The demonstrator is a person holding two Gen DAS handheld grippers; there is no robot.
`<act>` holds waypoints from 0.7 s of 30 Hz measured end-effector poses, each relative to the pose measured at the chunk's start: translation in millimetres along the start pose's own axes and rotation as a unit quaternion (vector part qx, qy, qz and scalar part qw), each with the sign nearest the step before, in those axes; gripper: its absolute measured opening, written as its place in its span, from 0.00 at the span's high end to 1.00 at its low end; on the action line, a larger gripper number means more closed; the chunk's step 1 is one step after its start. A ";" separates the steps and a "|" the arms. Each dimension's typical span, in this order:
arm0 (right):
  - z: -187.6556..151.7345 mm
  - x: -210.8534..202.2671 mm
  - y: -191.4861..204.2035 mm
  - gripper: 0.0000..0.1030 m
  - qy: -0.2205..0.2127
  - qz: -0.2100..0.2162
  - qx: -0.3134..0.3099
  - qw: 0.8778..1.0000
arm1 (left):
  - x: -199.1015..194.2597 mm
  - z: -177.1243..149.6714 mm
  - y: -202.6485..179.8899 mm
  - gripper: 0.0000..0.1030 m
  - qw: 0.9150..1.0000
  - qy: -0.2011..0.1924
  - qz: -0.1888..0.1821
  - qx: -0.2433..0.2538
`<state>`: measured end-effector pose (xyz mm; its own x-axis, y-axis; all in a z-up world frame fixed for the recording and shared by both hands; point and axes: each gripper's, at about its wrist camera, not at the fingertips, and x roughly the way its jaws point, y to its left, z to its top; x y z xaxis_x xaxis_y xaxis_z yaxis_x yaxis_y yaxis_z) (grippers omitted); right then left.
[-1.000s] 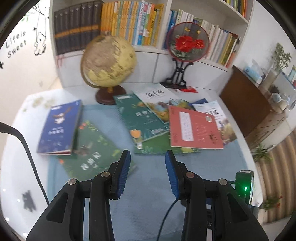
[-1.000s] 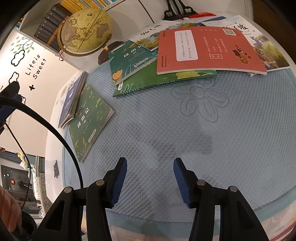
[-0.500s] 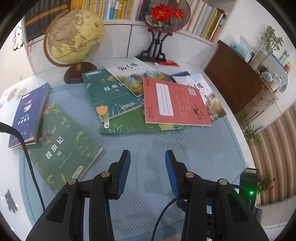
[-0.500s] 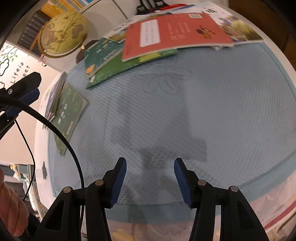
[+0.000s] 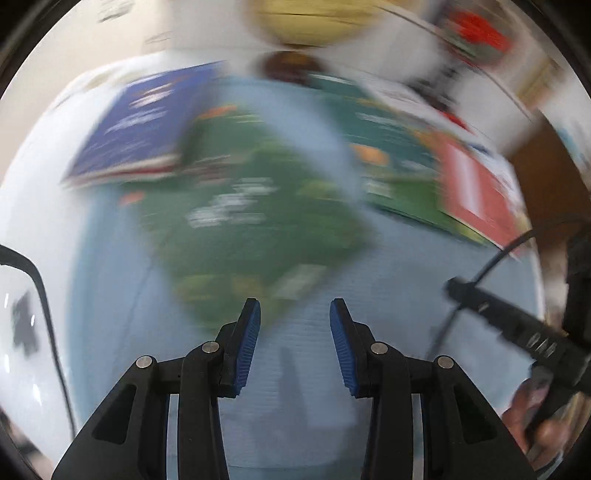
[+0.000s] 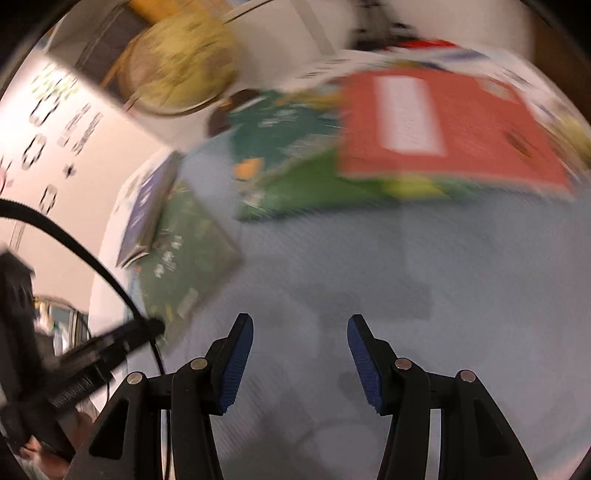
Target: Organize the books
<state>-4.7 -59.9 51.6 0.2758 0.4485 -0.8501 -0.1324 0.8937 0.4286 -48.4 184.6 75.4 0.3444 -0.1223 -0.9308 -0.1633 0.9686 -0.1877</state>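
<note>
Blue pads of the left gripper point(image 5: 294, 345) stand apart, with nothing between them, above the pale blue mat point(image 5: 388, 295). The right gripper point(image 6: 300, 356) is also apart and empty. A green book point(image 5: 251, 229) lies flat on the mat just ahead of the left gripper, a dark blue book point(image 5: 144, 125) overlaps its far edge, and a red book point(image 6: 436, 125) tops the other pile. Both views are blurred.

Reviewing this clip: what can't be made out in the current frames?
- Left wrist view: titles on the green book and blue book, smeared by motion blur.
- Left wrist view: globe, cut off by the top edge.
- Right wrist view: label text on the red book, blurred.
</note>
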 end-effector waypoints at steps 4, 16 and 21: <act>35.0 50.1 45.2 0.50 0.025 0.009 -0.063 0.998 | 12.4 12.3 78.7 0.65 0.994 -0.003 0.009 -0.112; 68.5 119.0 111.2 0.49 0.054 -0.006 -0.202 0.978 | 38.6 14.6 94.2 0.60 0.987 -0.018 -0.072 -0.143; 26.0 93.4 102.5 0.49 0.084 -0.004 -0.245 0.966 | 28.1 -10.7 87.1 0.60 0.988 -0.014 -0.084 -0.126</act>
<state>32.3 73.5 24.1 0.1263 0.3993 -0.9081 -0.5765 0.7745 0.2604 -62.8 263.1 29.6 0.4120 -0.2673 -0.8711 -0.3260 0.8495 -0.4148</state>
